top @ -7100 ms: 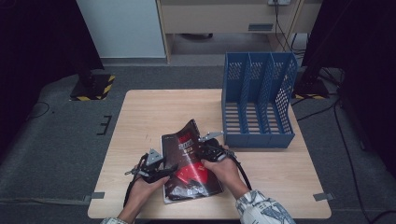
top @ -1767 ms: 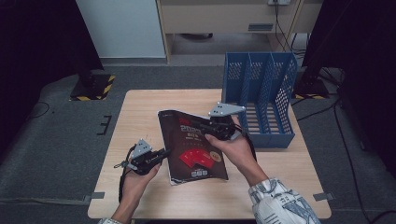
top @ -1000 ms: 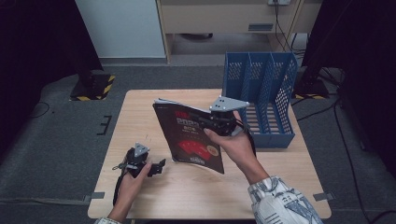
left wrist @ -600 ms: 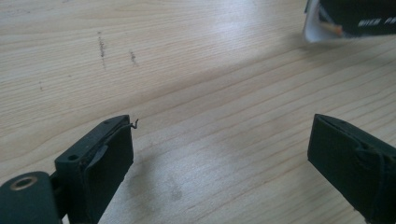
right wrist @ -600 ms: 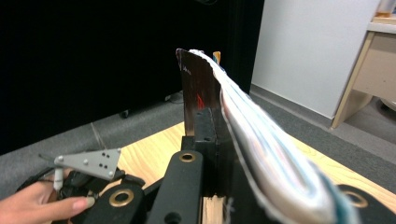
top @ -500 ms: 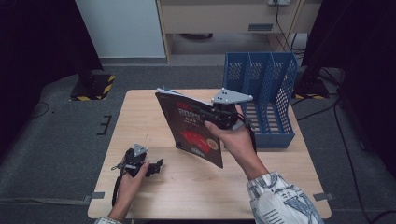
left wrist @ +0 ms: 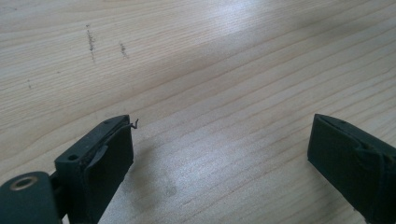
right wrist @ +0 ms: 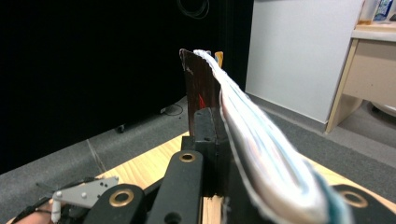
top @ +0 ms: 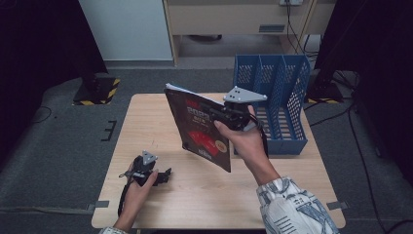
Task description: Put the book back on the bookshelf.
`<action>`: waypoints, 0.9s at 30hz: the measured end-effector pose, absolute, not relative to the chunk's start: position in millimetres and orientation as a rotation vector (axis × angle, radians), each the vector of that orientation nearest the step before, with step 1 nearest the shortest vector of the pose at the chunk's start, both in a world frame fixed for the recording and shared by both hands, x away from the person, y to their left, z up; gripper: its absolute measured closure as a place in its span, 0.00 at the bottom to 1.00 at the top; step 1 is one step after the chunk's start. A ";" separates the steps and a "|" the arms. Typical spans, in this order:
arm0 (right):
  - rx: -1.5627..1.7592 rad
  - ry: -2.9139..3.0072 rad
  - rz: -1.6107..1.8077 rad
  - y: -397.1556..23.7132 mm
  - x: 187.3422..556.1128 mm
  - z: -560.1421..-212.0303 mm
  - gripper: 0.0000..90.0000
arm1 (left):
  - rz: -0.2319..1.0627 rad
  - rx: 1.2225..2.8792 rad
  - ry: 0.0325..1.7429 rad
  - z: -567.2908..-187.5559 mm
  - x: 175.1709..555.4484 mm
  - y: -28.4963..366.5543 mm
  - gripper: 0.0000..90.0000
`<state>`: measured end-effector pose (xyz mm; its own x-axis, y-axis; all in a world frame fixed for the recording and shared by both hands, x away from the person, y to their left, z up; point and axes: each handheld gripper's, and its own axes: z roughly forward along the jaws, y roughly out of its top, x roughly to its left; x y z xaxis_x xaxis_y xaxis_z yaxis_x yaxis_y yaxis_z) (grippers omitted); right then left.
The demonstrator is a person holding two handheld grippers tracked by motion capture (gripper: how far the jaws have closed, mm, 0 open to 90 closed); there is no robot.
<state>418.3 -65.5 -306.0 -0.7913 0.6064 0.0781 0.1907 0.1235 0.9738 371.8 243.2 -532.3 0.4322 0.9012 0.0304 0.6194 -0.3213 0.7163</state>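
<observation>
A thick magazine (top: 199, 129) with a dark red-and-black cover hangs on edge above the middle of the table, its white page block (right wrist: 252, 140) curving away to the right. My right gripper (top: 221, 114) is shut on its right edge, one black jaw flat against the cover (right wrist: 219, 126). Near the table's front left, my left gripper (top: 163, 176) rests low on the wood. Its jaws stand wide apart (left wrist: 223, 128) with bare table between them.
A blue mesh file rack (top: 272, 97) with several upright slots stands at the table's (top: 156, 122) back right, just right of the raised magazine. Beyond the table are dark floor, a white panel and a wooden cabinet.
The magazine lay flat between both grippers; the right gripper has lifted it, tipped it onto its edge and carried it up and back. The left gripper let go and settled at the front left.
</observation>
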 end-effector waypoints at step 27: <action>0.802 1.974 1.760 -88.2 413.7 -266.1 0.97 | 0.548 2.045 1.297 -536.5 372.3 245.4 0.05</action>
